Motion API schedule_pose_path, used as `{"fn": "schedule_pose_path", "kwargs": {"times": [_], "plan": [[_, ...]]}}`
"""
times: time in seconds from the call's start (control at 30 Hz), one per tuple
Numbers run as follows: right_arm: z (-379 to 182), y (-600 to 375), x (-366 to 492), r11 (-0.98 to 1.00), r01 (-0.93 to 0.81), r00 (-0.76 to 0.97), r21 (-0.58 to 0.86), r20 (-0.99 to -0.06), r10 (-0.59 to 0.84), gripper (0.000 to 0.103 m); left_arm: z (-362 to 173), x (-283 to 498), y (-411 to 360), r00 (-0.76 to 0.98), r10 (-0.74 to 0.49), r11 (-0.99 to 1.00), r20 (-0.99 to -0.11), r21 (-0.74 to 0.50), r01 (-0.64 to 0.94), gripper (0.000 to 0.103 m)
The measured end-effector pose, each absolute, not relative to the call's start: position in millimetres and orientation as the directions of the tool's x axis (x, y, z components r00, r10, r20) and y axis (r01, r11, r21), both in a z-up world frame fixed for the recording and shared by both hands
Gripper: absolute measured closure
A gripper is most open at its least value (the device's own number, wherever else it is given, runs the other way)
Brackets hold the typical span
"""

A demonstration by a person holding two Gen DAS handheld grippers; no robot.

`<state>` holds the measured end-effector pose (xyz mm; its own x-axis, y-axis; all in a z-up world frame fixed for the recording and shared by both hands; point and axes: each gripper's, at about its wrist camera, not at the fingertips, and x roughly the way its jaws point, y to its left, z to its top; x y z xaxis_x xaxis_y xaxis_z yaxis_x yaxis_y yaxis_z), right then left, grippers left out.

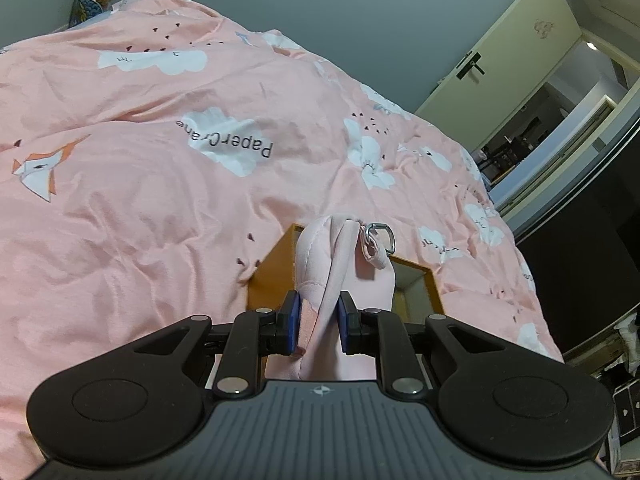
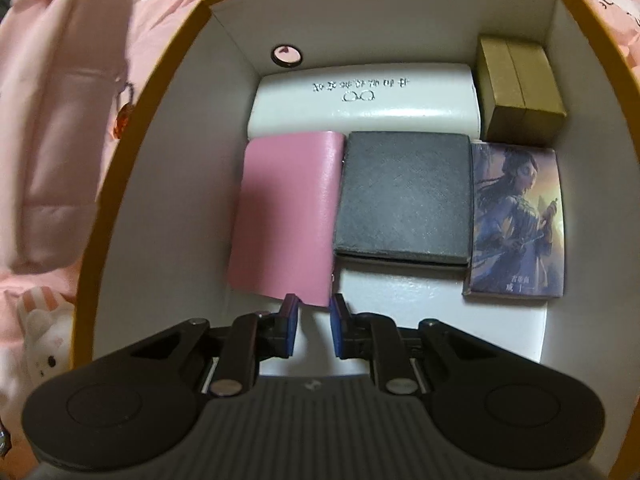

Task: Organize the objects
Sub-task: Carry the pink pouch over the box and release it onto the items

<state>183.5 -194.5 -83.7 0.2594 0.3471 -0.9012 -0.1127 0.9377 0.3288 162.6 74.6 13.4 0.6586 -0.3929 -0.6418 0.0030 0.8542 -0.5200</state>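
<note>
Pouch (image 1: 320,272) first: your left tongs (image 1: 319,322) are pinching its pale pink fabric between the blue pads, and it hangs above the box (image 1: 434,288), which sits on the pink bed (image 1: 160,160). A metal ring (image 1: 380,236) on its strap dangles over the box opening. So the step in hand looks like carrying the pouch in to join what is already packed. Moving right, your other view looks straight down into the box: a small round item (image 2: 286,56) lies at the far left corner, a white case (image 2: 364,106) runs along the far wall, and in front of it sit a pink wallet (image 2: 286,218), a dark wallet (image 2: 404,200) and a picture card pack (image 2: 516,220) side by side, with a brown carton (image 2: 520,88) in the far right corner. Your right tongs (image 2: 313,330) are parted a little with nothing between them, just at the near edge of the pink wallet. Free floor seems left only along the near wall, so I judge you need to draw the right tongs out of the way, lower the pouch into that strip, and mind the ring and strap so they don't snag the rim before you let go.
</note>
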Motion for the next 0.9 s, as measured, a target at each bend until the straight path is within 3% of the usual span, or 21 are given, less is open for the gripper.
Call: {"fn": "schedule_pose_path", "kwargs": {"times": [0.3, 0.5, 0.63, 0.9], "plan": [[-44.0, -225.6, 163.4, 0.96, -0.095, 0.422, 0.264, -0.863, 0.279, 0.077, -2.7, 169.5, 31.2, 0.592, -0.427, 0.854, -0.684, -0.52, 0.015, 0.081], [-28.1, -247.5, 148.2, 0.975, -0.058, 0.506, 0.213, -0.836, 0.212, 0.076, -12.1, 161.8, 8.8, 0.56, -0.384, 0.902, -0.734, -0.427, 0.058, 0.081], [-18.1, -252.5, 142.8, 0.968, -0.062, 0.539, 0.244, -0.808, 0.239, 0.074, -15.4, 155.2, -3.4, 0.566, -0.303, 0.948, -0.767, -0.305, 0.094, 0.081], [-6.8, -252.5, 124.9, 0.962, -0.073, 0.538, 0.263, -0.802, 0.26, 0.074, -17.2, 160.8, -50.9, 0.582, -0.17, 0.941, -0.795, 0.045, 0.335, 0.081]]}}
